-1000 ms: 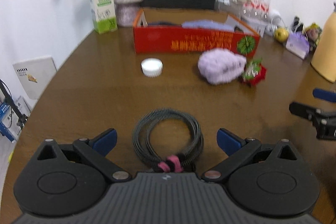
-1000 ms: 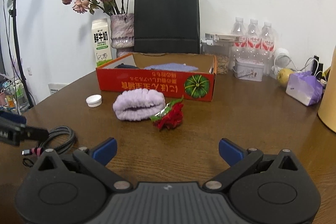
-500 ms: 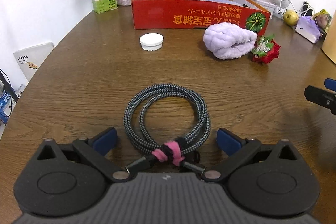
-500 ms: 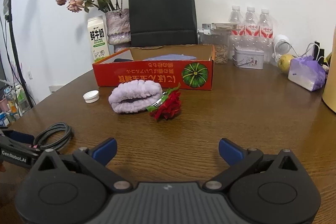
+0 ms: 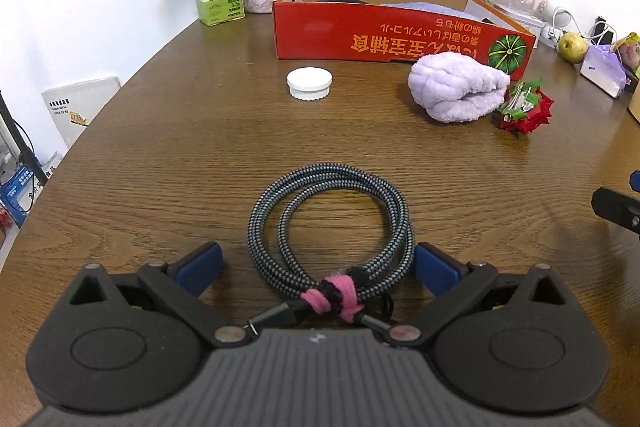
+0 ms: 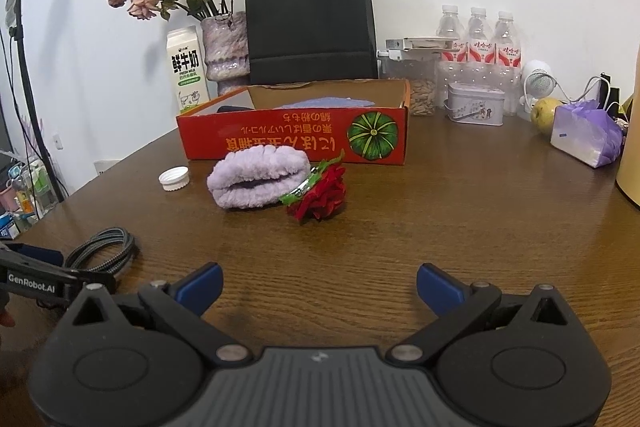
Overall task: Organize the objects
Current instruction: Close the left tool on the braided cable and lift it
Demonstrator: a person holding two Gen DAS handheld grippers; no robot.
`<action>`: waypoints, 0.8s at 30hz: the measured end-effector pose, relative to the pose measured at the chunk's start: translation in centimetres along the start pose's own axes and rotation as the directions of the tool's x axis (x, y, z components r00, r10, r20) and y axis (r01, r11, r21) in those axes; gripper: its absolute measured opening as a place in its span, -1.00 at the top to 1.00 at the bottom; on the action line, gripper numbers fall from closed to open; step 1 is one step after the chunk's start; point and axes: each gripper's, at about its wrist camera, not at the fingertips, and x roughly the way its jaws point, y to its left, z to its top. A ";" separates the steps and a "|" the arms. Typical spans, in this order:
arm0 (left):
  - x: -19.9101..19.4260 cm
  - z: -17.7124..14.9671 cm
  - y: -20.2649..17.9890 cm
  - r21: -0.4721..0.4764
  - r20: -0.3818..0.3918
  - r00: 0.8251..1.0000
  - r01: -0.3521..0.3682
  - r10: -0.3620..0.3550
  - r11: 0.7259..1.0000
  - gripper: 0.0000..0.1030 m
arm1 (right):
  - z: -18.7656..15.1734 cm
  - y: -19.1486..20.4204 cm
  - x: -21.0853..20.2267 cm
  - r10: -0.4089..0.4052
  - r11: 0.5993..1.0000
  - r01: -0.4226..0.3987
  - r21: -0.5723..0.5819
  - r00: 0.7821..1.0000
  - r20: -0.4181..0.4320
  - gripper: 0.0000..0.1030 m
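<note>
- Our left gripper (image 5: 316, 265) is spread wide, its blue pads (image 5: 200, 263) standing on either side of the coiled cable (image 5: 330, 223) and clenching nothing; the right pad sits just beside the coil's edge, the left pad a little apart from it.
- The cable lies flat on the table (image 5: 160, 167) at 12 o'clock from our left fingers, its pink tie (image 5: 332, 297) nearest us, with the plug ends poking out toward 7 and 5 o'clock under the gripper body.
- The bundled strands at the tie run roughly from 9 to 3 o'clock, so they lie along the line between the pads; we judge a closing pinch would gather the loop's two sides, not cross the strands.
- Our right gripper (image 6: 320, 285) is also released and empty, pointing toward the purple cloth (image 6: 258, 183) and the red rose (image 6: 322, 193) at its 12 o'clock, well apart from both.
- From the right wrist view the cable sits far off at 9 o'clock, so we judge the left hand is plainly the nearer one for it.
- The red box (image 5: 400, 35), likely where things go, lies at 12 o'clock beyond the white cap (image 5: 309, 83).
</note>
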 end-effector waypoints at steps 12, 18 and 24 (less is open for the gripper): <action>-0.5 -0.5 -0.4 0.039 0.055 0.998 0.019 -0.021 0.999 -0.70 | -0.1 0.0 0.2 -0.010 1.000 0.010 -0.002 1.000 -0.010 -1.00; -0.6 -0.7 -0.5 0.043 0.069 0.997 0.032 -0.035 0.999 -0.66 | -0.2 -0.1 0.3 -0.015 1.000 0.015 0.002 1.000 -0.016 -1.00; -0.8 -0.8 -0.6 0.055 0.085 0.996 0.036 -0.041 0.998 -0.66 | -0.1 -0.2 0.6 -0.026 1.000 0.026 0.010 0.999 -0.028 -1.00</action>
